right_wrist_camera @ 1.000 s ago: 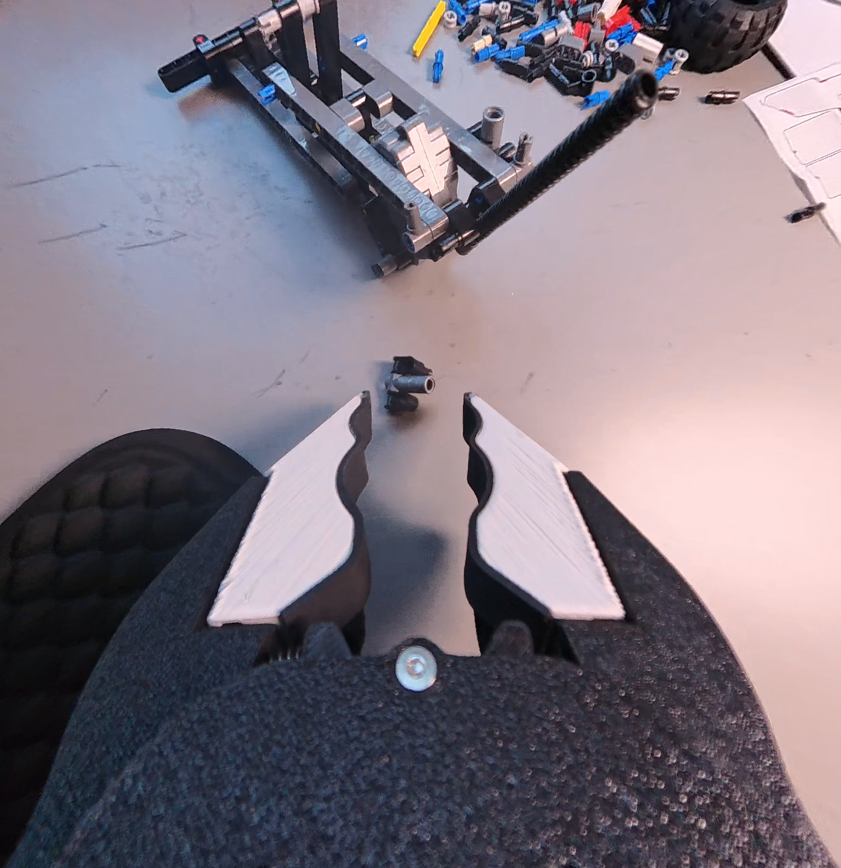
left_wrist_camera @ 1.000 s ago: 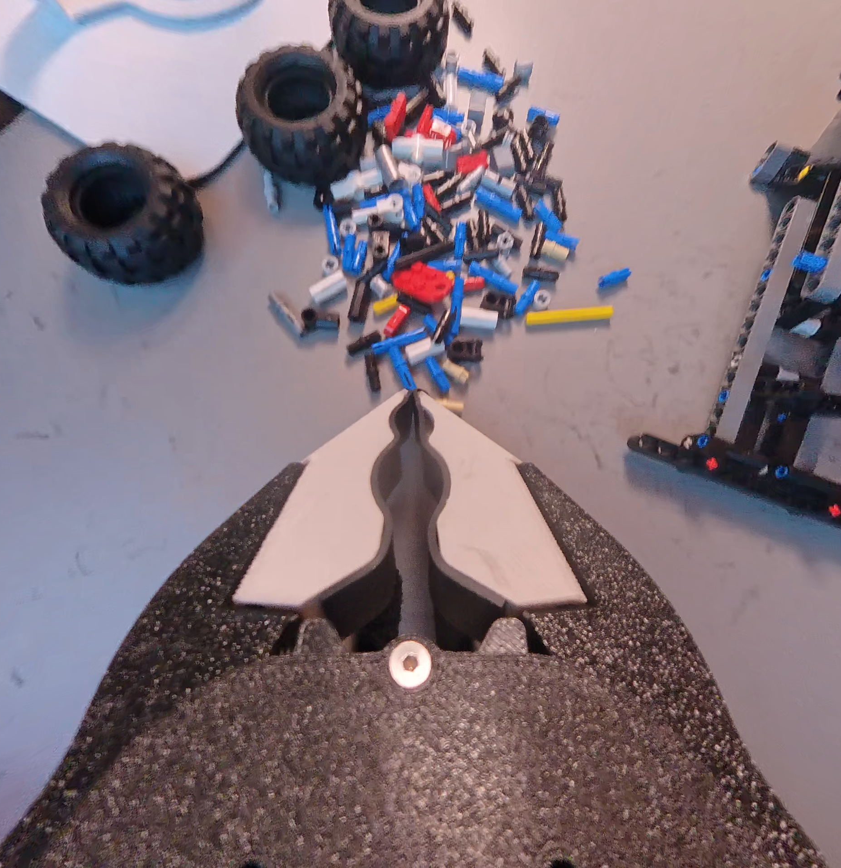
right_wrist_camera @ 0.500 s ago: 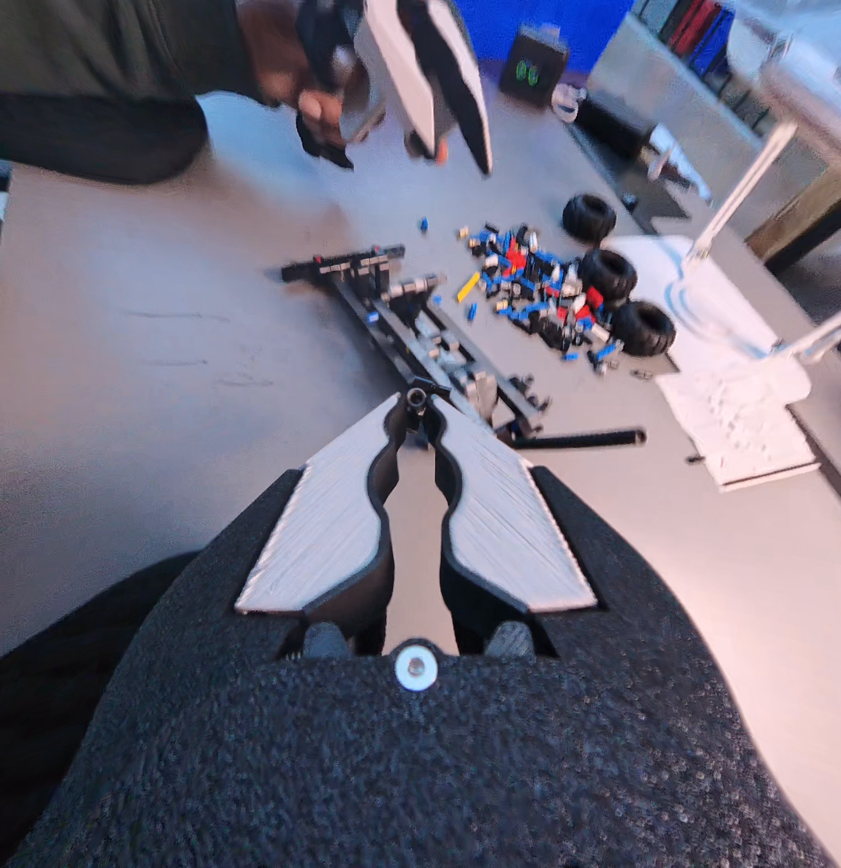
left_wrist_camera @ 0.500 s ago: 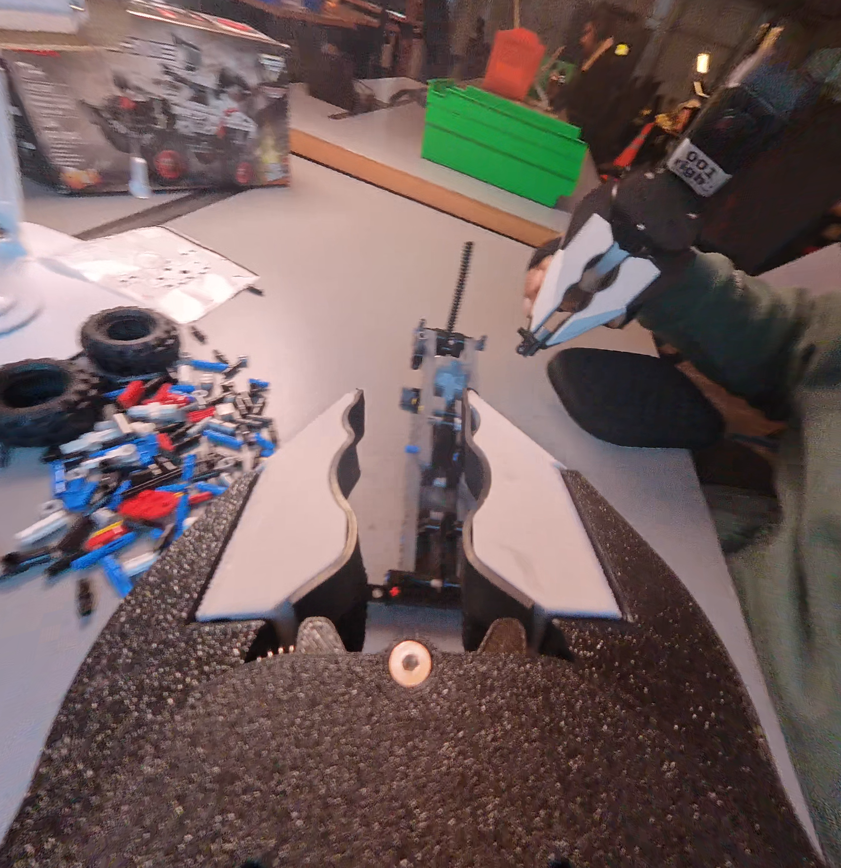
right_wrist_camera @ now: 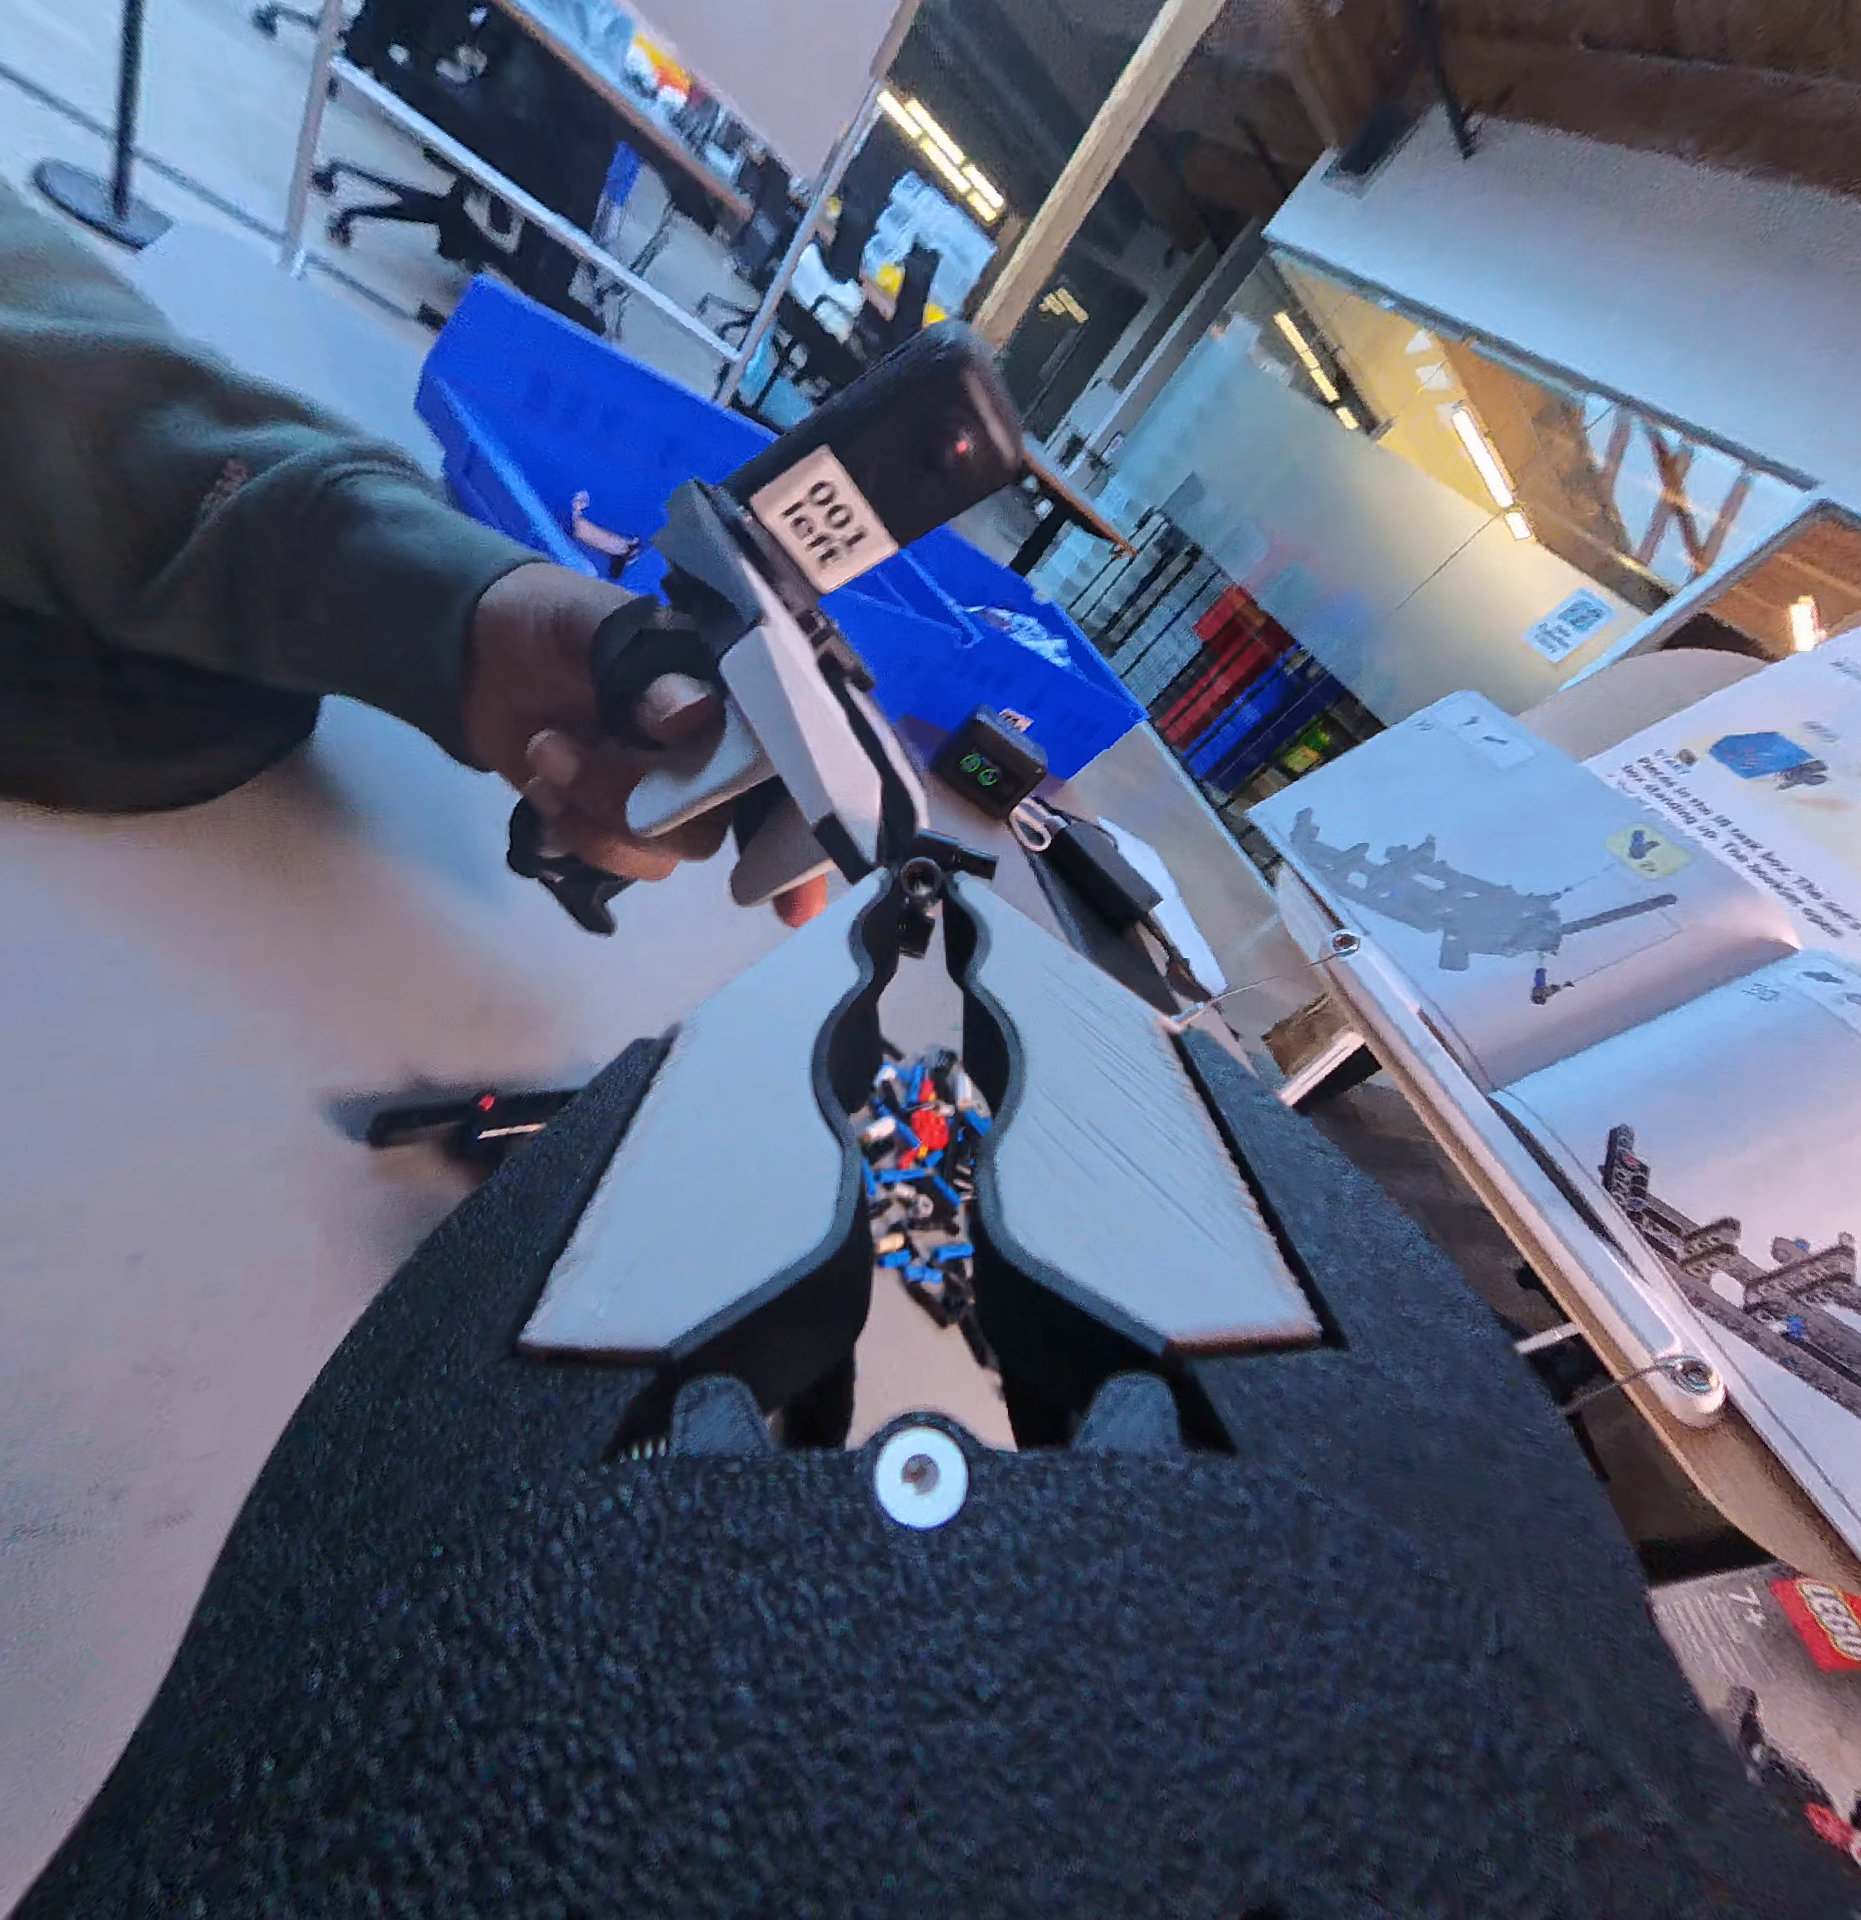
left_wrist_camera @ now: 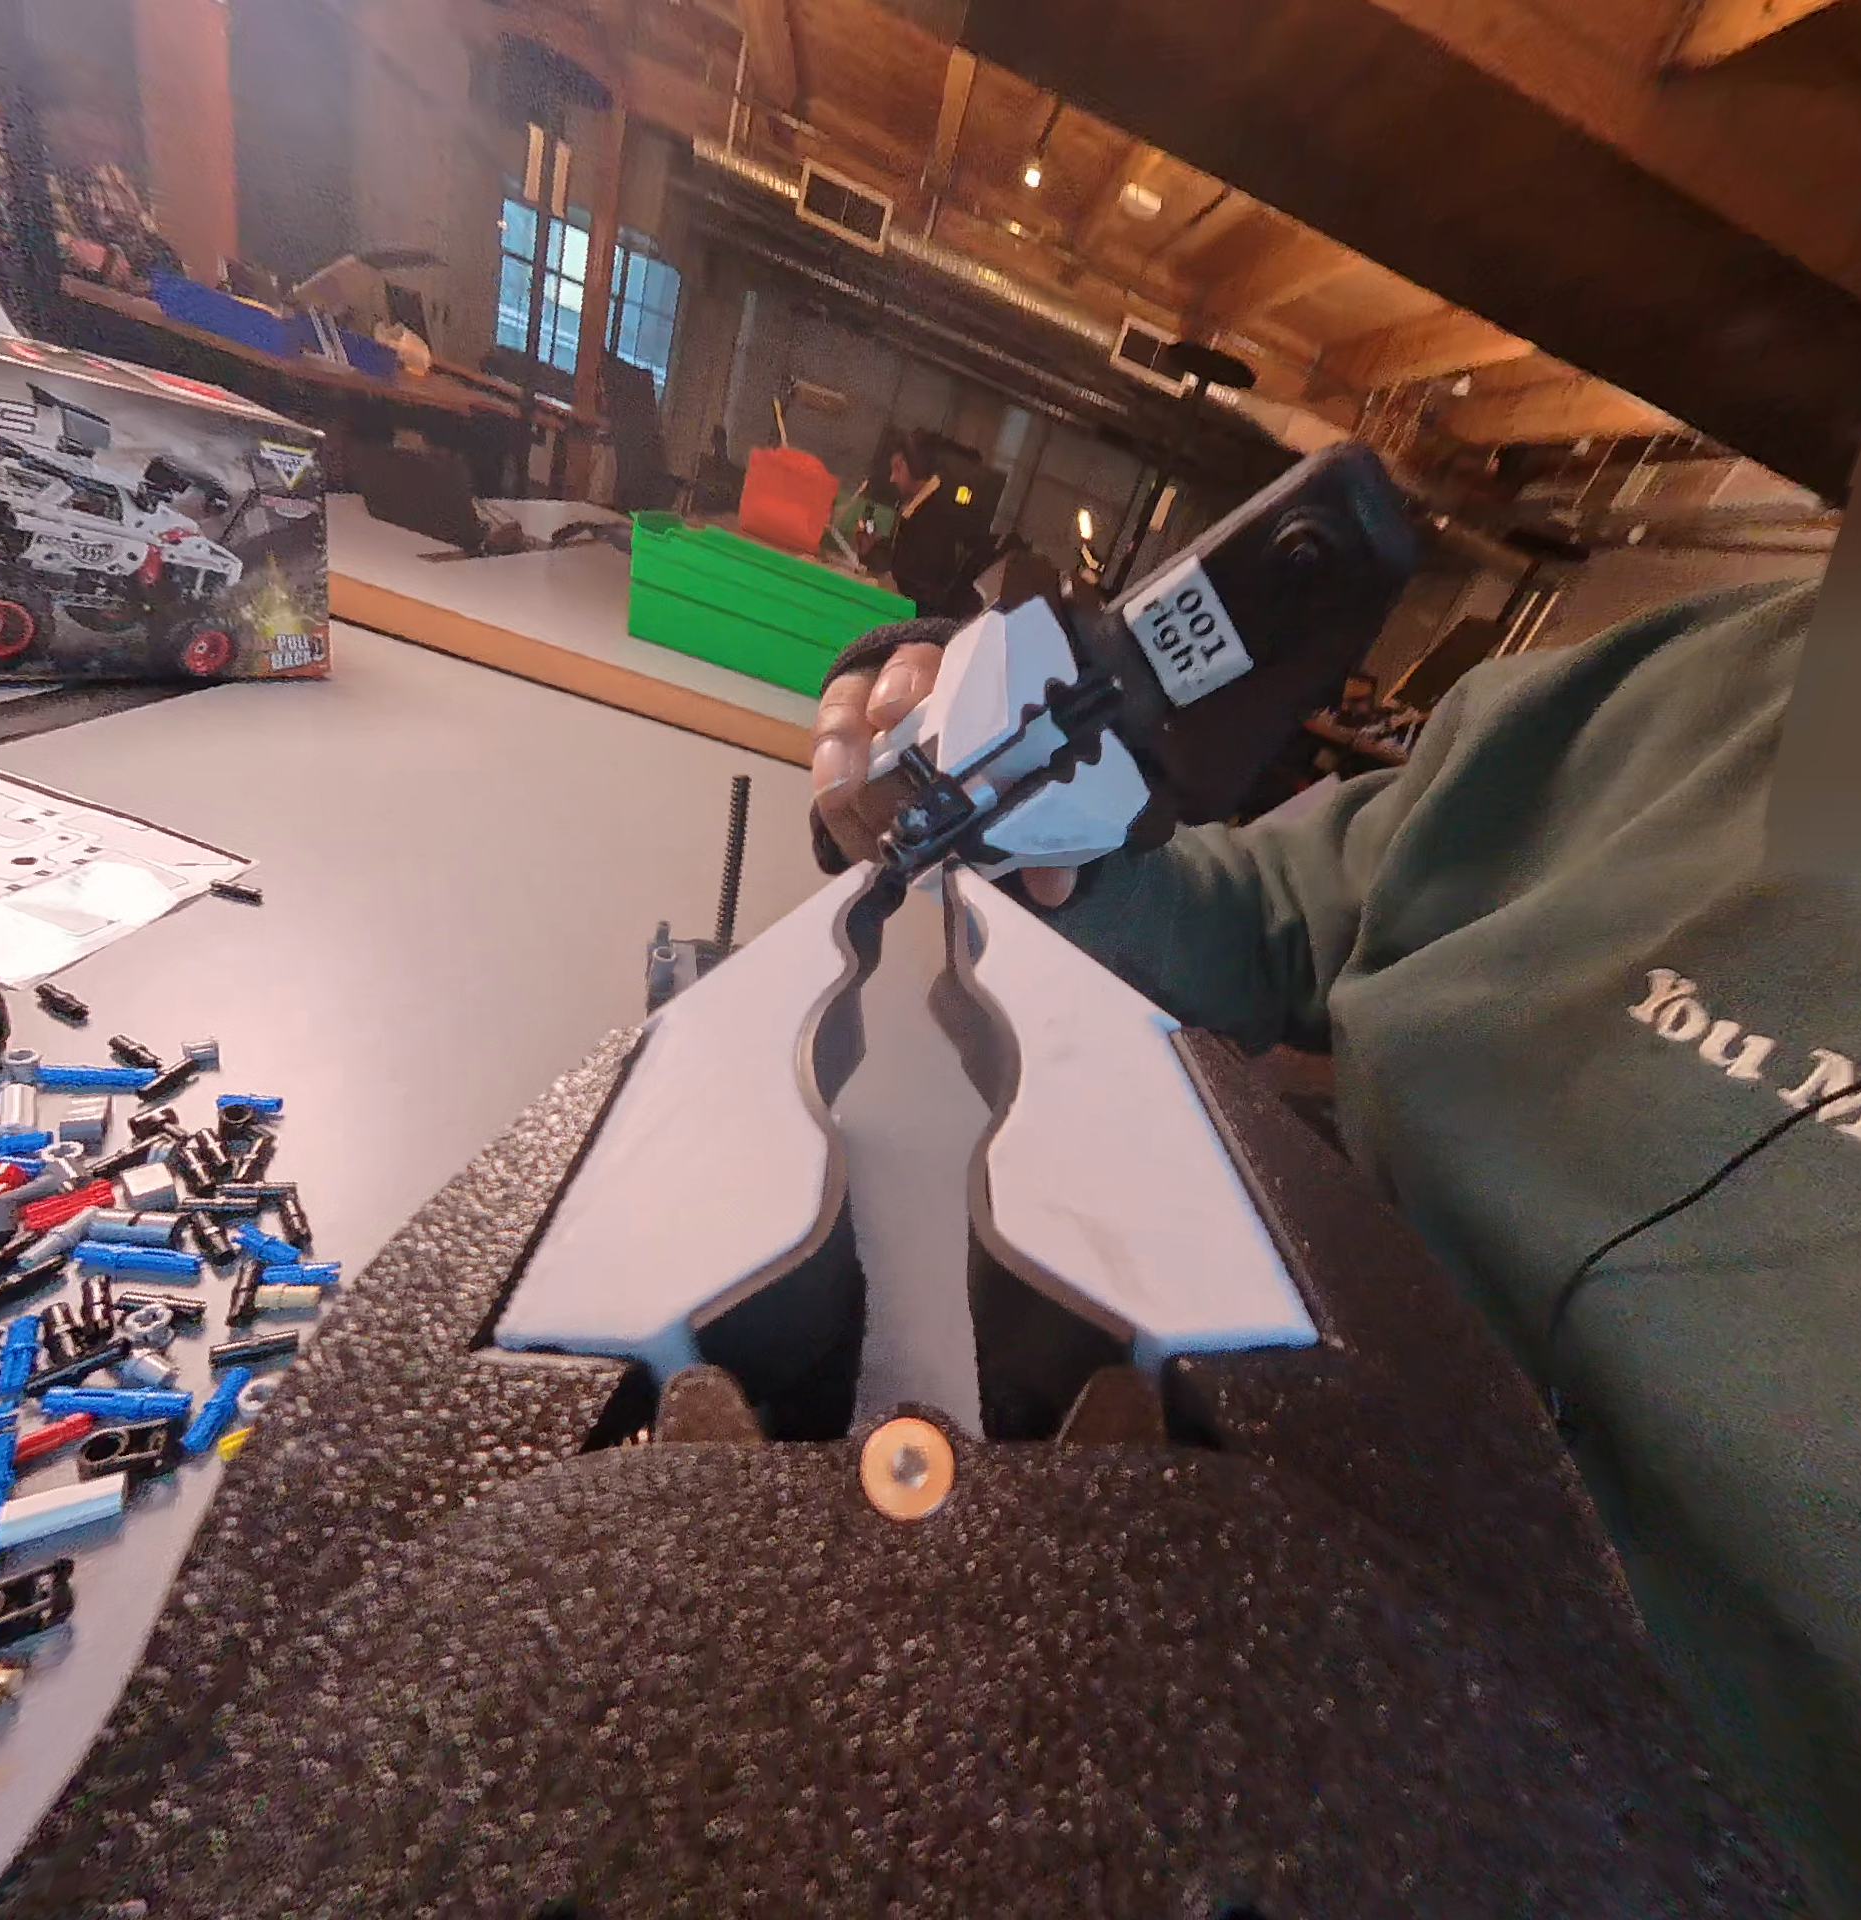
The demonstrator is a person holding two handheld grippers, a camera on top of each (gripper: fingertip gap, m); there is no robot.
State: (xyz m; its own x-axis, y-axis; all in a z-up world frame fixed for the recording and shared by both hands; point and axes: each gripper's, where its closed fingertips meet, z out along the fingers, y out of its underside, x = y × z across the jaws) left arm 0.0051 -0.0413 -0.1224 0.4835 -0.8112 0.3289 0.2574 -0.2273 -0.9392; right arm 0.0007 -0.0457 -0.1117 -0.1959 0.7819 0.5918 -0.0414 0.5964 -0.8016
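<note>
The right gripper (right_wrist_camera: 913, 902) is clenched on a small black-and-grey brick connector piece (right_wrist_camera: 921, 883), held above the grey desk (left_wrist_camera: 469, 831). The left gripper (left_wrist_camera: 905, 883), slightly parted and empty, meets that piece at its 12 o'clock. Loose blue, black and red brick pins (left_wrist_camera: 105, 1268) lie at 9 o'clock.

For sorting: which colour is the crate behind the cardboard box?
Bright green crate, left wrist view.

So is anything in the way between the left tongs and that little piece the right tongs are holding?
Nothing visible. The small black and grey plastic piece is pinched in the right tongs, and the left tongs, slightly parted, point straight at it from close by. Only open air shows between them.
</note>
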